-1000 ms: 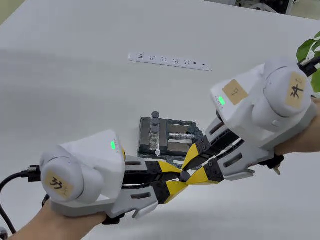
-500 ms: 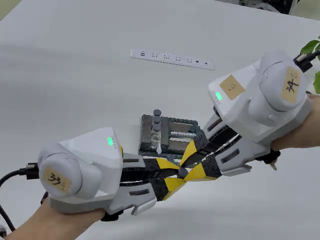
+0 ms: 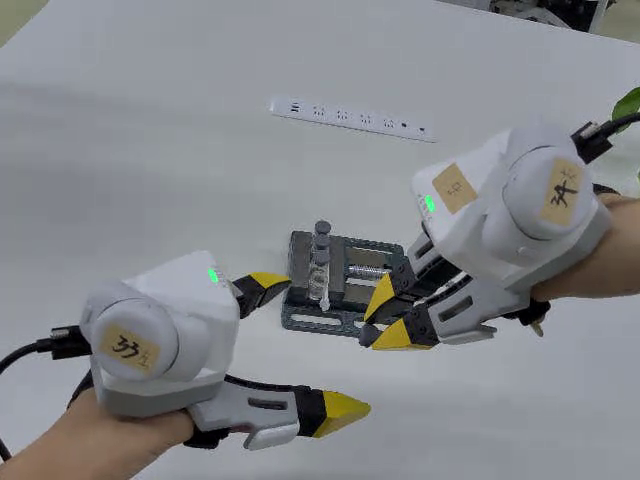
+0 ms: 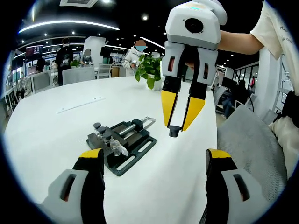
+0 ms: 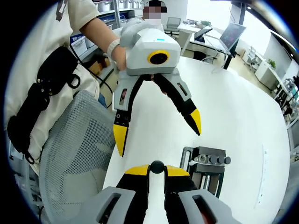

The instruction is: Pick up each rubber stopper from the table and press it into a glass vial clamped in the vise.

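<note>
- The right gripper has its fingers closed on a small dark rubber stopper, pinched at the very tips. It is held in the air just beside the vise, off its right-hand end.
- The left gripper holds nothing. Its fingers are spread wide apart, low over the white counter in front of the vise.
- The vise sits on the counter with a row of glass vials clamped upright in it. The far ones carry dark stoppers. The nearest vial looks clear at the top and is probably the open one, though the neck is too small to be sure.
- The stopper is likely light, a little soft and grippy, so it should not slip. It could tilt or squeeze out of shape if pinched hard.
- It seems best held by its wider top, leaving the narrower end free to enter the neck.
- The vial is thin, stiff and breakable. The push should go straight down along its length, gently, because a sideways shove could crack it or lever it in the clamp.
</note>
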The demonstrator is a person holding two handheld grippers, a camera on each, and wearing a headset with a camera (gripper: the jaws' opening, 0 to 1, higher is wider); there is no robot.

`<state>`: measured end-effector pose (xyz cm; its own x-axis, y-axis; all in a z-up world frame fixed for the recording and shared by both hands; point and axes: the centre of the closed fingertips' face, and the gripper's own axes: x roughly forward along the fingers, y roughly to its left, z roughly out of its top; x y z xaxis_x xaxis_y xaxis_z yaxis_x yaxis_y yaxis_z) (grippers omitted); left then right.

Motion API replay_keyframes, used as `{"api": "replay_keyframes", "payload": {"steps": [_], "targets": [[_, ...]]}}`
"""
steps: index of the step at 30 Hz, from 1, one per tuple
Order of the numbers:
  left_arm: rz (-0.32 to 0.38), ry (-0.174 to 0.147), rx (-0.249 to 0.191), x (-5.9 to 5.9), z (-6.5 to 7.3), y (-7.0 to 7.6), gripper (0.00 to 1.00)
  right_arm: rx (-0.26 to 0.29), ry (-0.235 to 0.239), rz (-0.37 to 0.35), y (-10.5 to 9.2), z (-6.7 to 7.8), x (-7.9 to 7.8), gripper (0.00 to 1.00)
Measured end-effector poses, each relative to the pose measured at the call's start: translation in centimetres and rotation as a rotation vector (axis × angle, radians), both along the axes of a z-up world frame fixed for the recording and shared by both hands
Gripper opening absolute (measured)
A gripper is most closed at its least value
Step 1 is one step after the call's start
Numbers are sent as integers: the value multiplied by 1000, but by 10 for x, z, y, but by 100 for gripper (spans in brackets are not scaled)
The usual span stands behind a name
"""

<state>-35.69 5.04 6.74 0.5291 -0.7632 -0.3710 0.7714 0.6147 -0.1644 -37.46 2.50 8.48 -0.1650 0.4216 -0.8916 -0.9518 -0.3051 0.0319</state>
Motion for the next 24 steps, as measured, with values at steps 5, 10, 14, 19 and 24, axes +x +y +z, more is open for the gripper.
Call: {"api": "replay_keyframes", "payload": {"steps": [5,10,14,19,24], "targets": [[34,-1,16,5,-4,8,99,2,-1,2,2,-2,4,6],[46,11,23,5,-6,13,99,2,-19,5,8,-6,18,6],[64,14,20,5,-9,18,99,-14,-56,27,11,-11,34,6],[72,29,28,2,-15,22,98,-31,-92,47,17,-17,53,6],[81,38,34,3,-19,28,97,-54,-127,64,24,-25,69,6]]}}
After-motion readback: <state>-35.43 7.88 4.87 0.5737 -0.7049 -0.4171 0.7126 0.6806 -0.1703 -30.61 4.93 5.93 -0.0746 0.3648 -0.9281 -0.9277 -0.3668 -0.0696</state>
